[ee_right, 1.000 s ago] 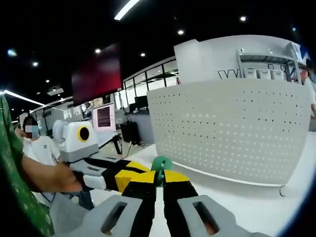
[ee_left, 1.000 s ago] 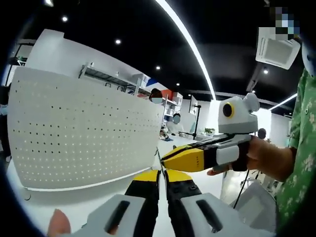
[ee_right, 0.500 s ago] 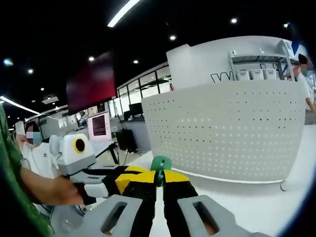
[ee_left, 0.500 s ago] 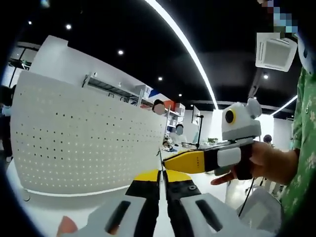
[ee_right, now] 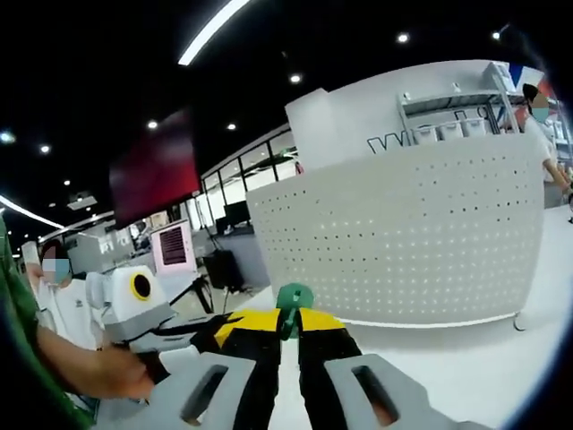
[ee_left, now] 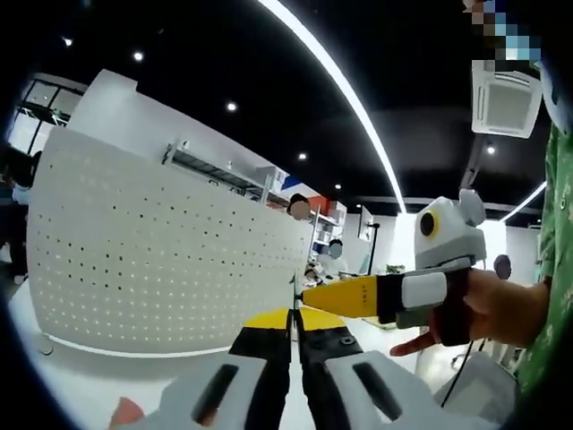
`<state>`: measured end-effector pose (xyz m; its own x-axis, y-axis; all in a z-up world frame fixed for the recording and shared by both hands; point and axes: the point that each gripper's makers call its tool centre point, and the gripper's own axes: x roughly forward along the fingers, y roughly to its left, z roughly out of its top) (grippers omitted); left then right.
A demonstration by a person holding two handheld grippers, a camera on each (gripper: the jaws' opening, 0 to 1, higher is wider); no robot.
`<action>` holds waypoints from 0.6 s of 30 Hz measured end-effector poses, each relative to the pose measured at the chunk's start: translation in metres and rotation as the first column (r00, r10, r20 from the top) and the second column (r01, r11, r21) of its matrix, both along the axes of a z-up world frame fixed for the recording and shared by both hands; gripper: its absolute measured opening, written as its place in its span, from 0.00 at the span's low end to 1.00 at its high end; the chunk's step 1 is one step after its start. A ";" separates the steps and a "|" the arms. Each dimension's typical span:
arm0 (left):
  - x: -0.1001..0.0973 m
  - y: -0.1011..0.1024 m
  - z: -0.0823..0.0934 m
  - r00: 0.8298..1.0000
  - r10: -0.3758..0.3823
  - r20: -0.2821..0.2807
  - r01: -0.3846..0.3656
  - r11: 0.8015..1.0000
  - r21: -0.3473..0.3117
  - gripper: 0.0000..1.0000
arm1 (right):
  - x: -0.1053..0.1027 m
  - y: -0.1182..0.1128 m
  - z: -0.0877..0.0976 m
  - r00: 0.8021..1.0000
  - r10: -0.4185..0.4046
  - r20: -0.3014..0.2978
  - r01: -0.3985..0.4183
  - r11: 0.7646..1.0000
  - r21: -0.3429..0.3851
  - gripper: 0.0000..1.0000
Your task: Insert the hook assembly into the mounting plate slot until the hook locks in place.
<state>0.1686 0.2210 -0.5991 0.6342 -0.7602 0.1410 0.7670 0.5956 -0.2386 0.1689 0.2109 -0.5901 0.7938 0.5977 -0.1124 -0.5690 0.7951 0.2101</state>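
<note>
White board, yellow-black jaws, one green bit

The pegboard [ee_left: 161, 251] is plain white with a regular grid of small dark holes, and the table [ee_right: 448, 358] under it is white too. Both grippers have yellow tips going to black, with light grey bodies: the left gripper [ee_left: 294, 324] and the right gripper [ee_right: 288, 321]. At 12 o'clock of the right one's tips sits the green hook [ee_right: 292, 299]. At 3 o'clock in the left gripper view, a sleeve [ee_left: 557, 269] is green with pale specks.

Black ceiling [ee_left: 269, 107]: long light strip [ee_left: 336, 81], recessed spotlights, air-conditioning cassette [ee_left: 506, 98]. Pale wall panel [ee_right: 358, 112] carrying a shelf [ee_right: 448, 103]. Dark red screen [ee_right: 154, 170]. Glazed partitions [ee_right: 237, 193].
</note>
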 end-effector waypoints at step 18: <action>0.003 0.004 -0.001 0.999 0.034 -0.015 -0.034 0.999 -0.035 0.01 | 0.006 -0.003 -0.004 0.998 -0.063 -0.012 0.064 0.998 0.026 0.04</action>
<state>0.1719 0.2255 -0.5999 0.6618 -0.7328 0.1581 0.7428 0.6123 -0.2710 0.1748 0.2076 -0.5941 0.8290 0.5490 -0.1066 -0.5148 0.8236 0.2379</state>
